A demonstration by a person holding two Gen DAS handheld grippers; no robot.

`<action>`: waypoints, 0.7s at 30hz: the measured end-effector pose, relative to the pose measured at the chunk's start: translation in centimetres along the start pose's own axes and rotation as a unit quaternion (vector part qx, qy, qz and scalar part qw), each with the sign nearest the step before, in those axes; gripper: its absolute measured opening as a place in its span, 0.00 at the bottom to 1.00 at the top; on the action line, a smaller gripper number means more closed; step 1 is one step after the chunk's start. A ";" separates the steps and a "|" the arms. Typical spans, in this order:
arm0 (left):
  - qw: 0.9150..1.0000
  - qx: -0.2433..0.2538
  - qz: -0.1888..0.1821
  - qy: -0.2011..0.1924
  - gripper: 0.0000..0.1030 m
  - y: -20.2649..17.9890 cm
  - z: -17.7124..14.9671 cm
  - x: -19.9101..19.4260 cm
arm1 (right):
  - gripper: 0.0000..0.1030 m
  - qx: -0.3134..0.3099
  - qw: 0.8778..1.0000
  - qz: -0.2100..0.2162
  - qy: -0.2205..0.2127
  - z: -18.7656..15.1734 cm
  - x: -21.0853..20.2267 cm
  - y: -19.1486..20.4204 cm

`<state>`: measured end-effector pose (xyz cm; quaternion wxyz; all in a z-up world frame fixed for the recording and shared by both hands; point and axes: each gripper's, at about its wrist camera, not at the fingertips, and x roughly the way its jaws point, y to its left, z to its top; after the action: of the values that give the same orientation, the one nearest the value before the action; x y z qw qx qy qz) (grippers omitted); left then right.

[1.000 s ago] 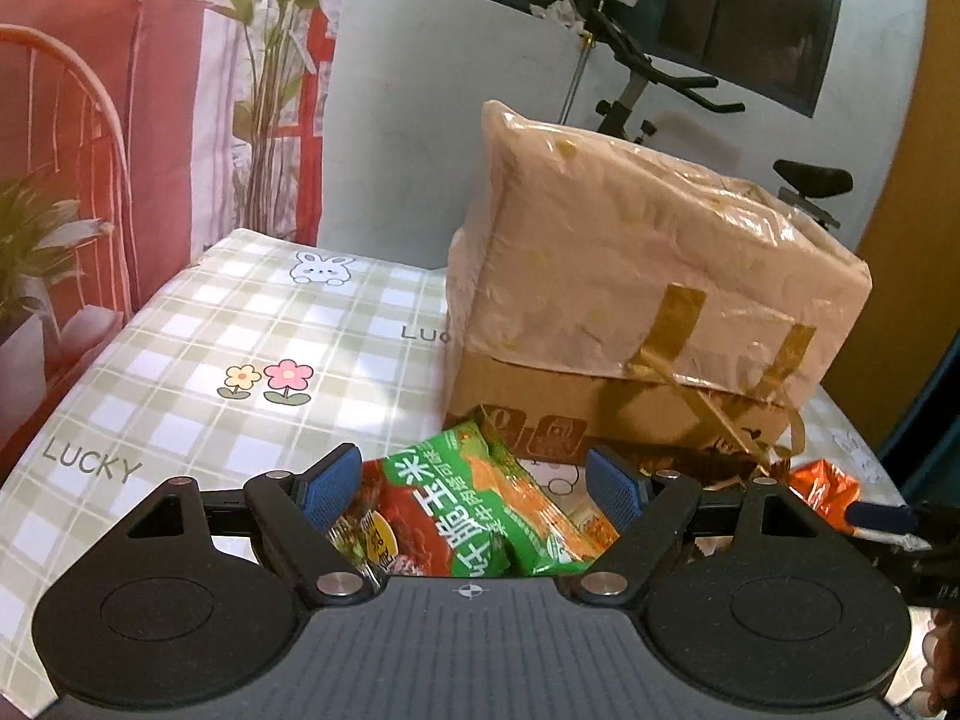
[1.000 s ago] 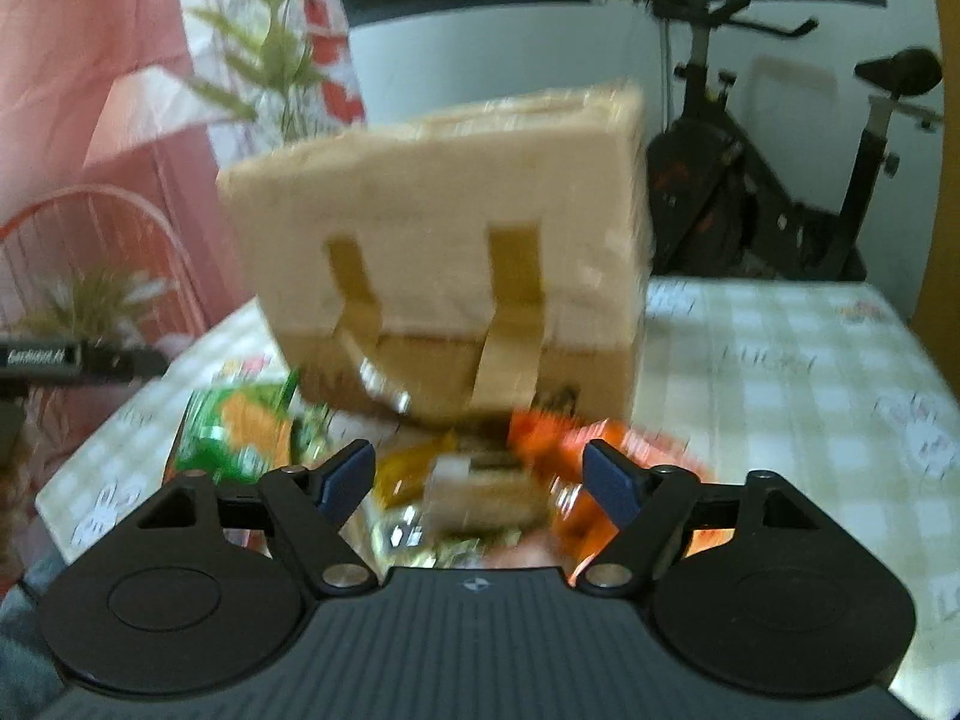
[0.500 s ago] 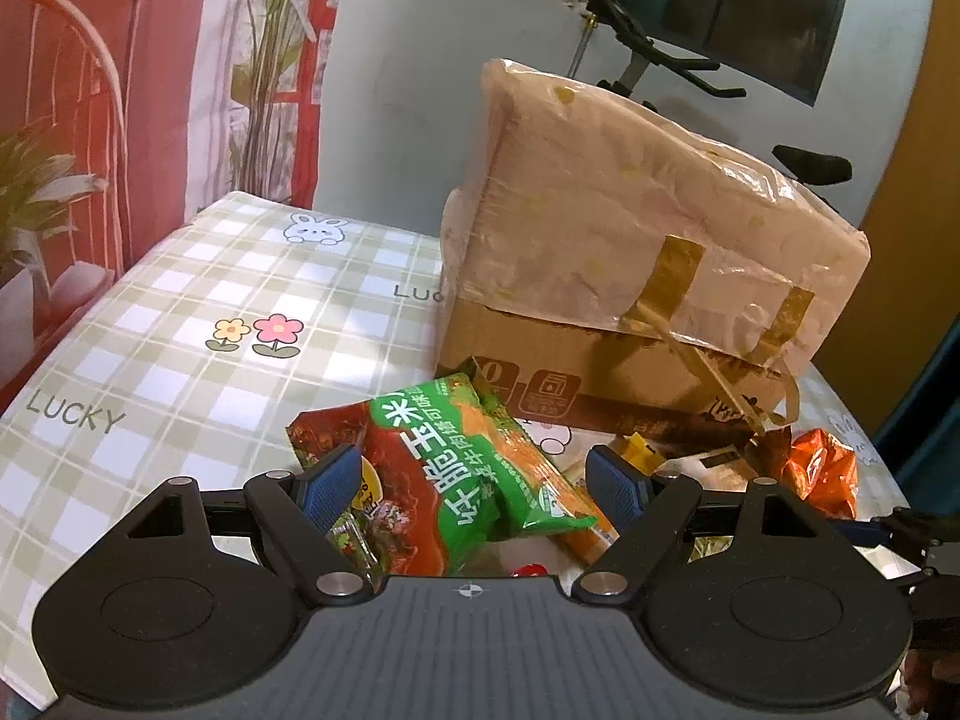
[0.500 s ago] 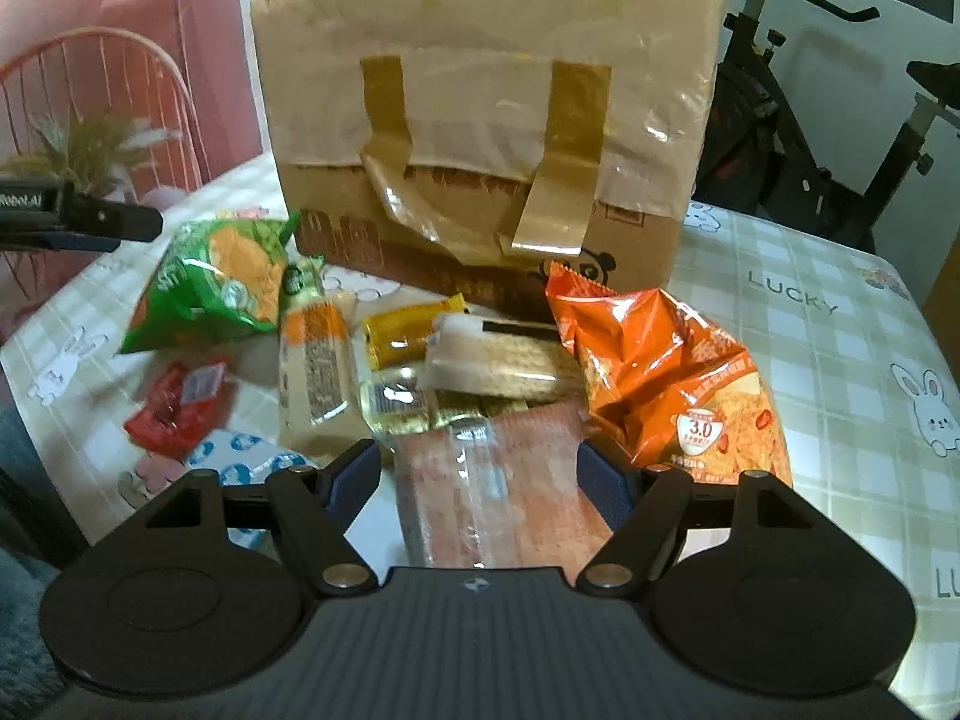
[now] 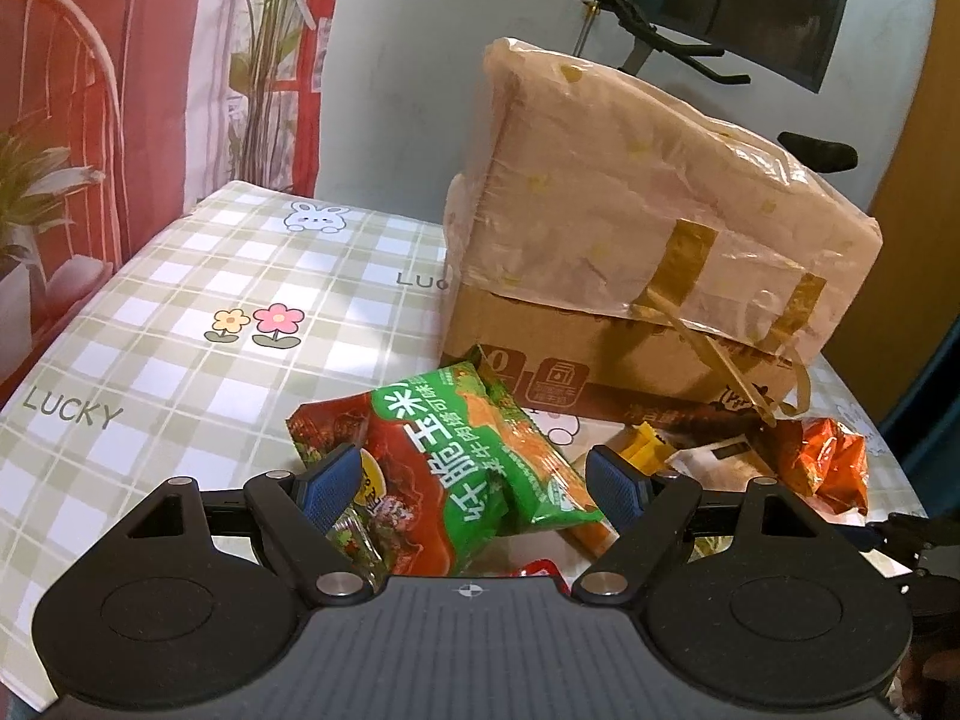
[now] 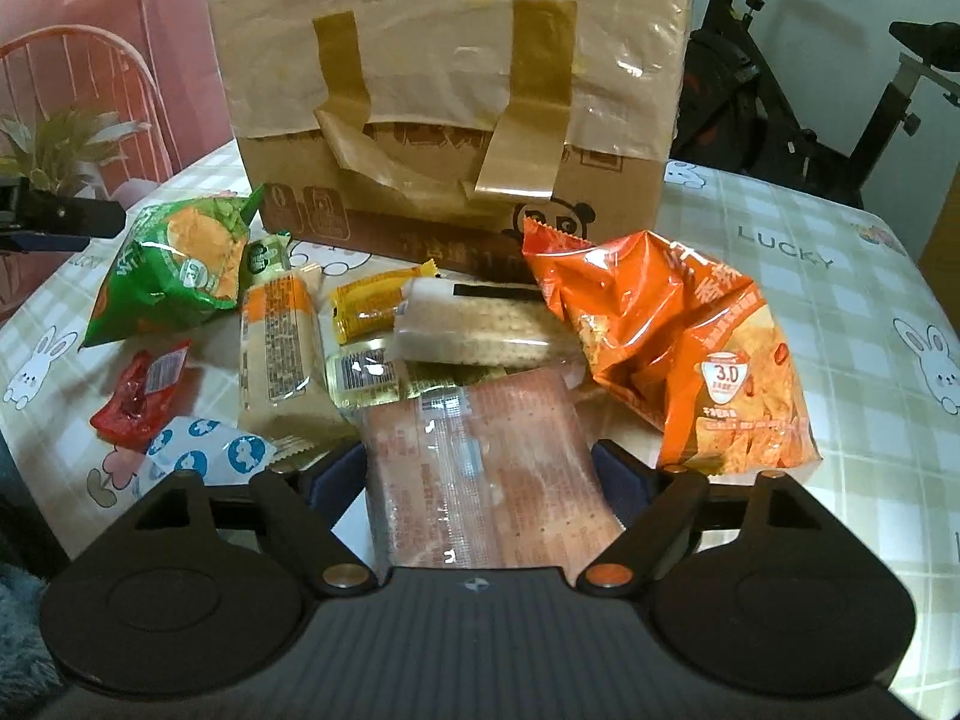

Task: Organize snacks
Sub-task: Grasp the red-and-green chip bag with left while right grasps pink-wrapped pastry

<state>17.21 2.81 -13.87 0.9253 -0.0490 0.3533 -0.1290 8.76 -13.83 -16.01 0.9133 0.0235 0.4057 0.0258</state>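
A pile of snack packets lies on the checked tablecloth (image 5: 180, 312) in front of a taped cardboard box (image 6: 456, 96). My right gripper (image 6: 480, 474) is open with its jaws either side of a pink cracker packet (image 6: 486, 468). Around it lie an orange chip bag (image 6: 672, 348), a pale cracker sleeve (image 6: 474, 324), a yellow bar (image 6: 366, 306), a beige packet (image 6: 276, 348), a small red packet (image 6: 141, 396) and a green bag (image 6: 174, 264). My left gripper (image 5: 474, 480) is open over the green-and-red bag (image 5: 456, 468). The box also shows in the left wrist view (image 5: 648, 252).
A blue-and-white packet (image 6: 204, 456) lies at the front left of the pile. An exercise bike (image 6: 810, 90) stands behind the table on the right. A plant (image 5: 270, 60) and a red chair (image 5: 72, 138) stand to the left. The left gripper's tip shows at the right wrist view's left edge (image 6: 60, 219).
My right gripper has dropped and moved in on the pile, so its jaws now flank the pink cracker packet. My left gripper has pulled back slightly, showing more of the green bag.
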 end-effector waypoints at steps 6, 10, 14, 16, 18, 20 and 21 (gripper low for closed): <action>1.000 -0.012 0.012 0.006 0.81 0.6 0.4 0.9 | 0.75 0.002 1.000 0.019 -0.007 0.0 -0.5 0.2; 0.999 -0.024 0.025 0.008 0.81 1.4 0.9 2.1 | 0.75 0.000 1.000 0.022 -0.009 0.0 -0.4 0.3; 0.997 -0.064 0.029 0.019 0.81 2.7 1.2 3.5 | 0.75 0.004 1.000 0.023 -0.010 0.0 -0.4 0.3; 0.996 -0.074 0.035 0.026 0.83 3.1 1.1 4.1 | 0.75 0.006 1.000 0.024 -0.010 0.0 -0.4 0.2; 0.996 -0.083 0.032 0.031 0.89 3.4 0.7 4.6 | 0.75 0.007 1.000 0.024 -0.011 -0.1 -0.4 0.2; 0.995 -0.091 0.027 0.030 0.92 3.6 0.3 4.9 | 0.75 0.007 1.000 0.025 -0.011 -0.1 -0.4 0.2; 0.995 -0.095 0.024 0.032 0.95 3.6 0.1 5.0 | 0.75 0.007 1.000 0.025 -0.011 -0.1 -0.4 0.2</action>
<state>21.57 4.93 -17.62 0.9076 -0.1241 0.3941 -0.0738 8.44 -13.64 -15.74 0.9167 0.0404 0.3951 0.0450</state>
